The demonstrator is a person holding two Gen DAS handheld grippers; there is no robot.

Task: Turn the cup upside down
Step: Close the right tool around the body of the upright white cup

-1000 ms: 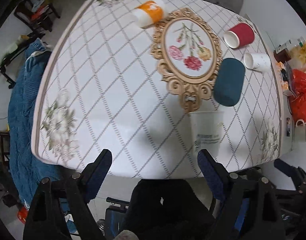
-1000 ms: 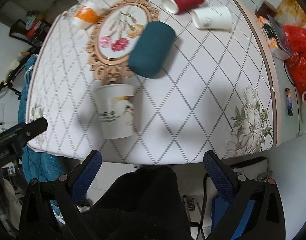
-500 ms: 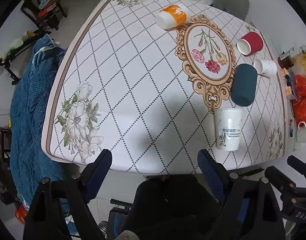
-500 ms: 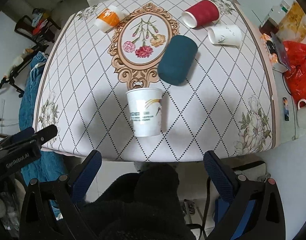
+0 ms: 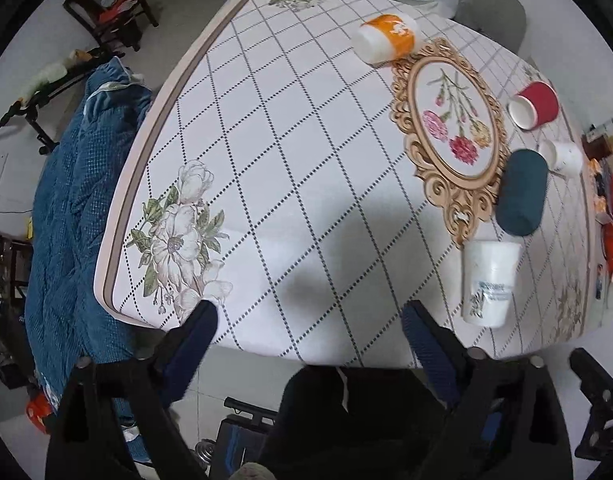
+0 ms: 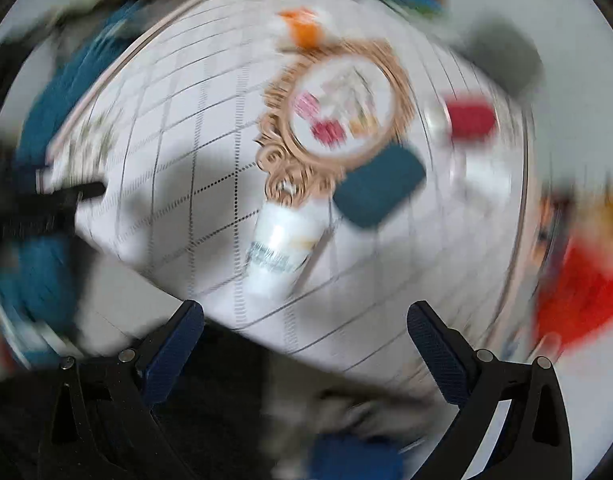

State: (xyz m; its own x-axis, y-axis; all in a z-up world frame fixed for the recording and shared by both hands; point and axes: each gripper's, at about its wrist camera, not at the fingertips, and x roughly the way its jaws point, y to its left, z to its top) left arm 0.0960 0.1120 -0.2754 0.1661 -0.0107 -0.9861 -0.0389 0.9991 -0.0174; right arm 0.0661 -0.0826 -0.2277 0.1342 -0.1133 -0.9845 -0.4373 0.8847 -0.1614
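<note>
White paper cup (image 5: 488, 282): stands upright, mouth up, near the table's (image 5: 266, 152) front edge, just below the gold-framed flower print (image 5: 450, 128) — nothing touches it.
Same cup, right wrist view (image 6: 282, 250): heavily blurred, seen ahead of the right tool and between its fingers' lines, apart from them.
Left tool (image 5: 308, 322): fingers spread wide, empty, hovering over the table's near edge, well left of the cup.
Right tool (image 6: 306, 324): fingers spread wide, empty.
Teal cup (image 5: 522, 192): on its side, just behind the white cup.
Red cup (image 5: 534, 105): on its side, farther back.
Small white cup (image 5: 562, 156): on its side beside the teal one.
Orange cup (image 5: 386, 38): on its side at the far end.
Blue quilt (image 5: 74, 208): left of the table.
</note>
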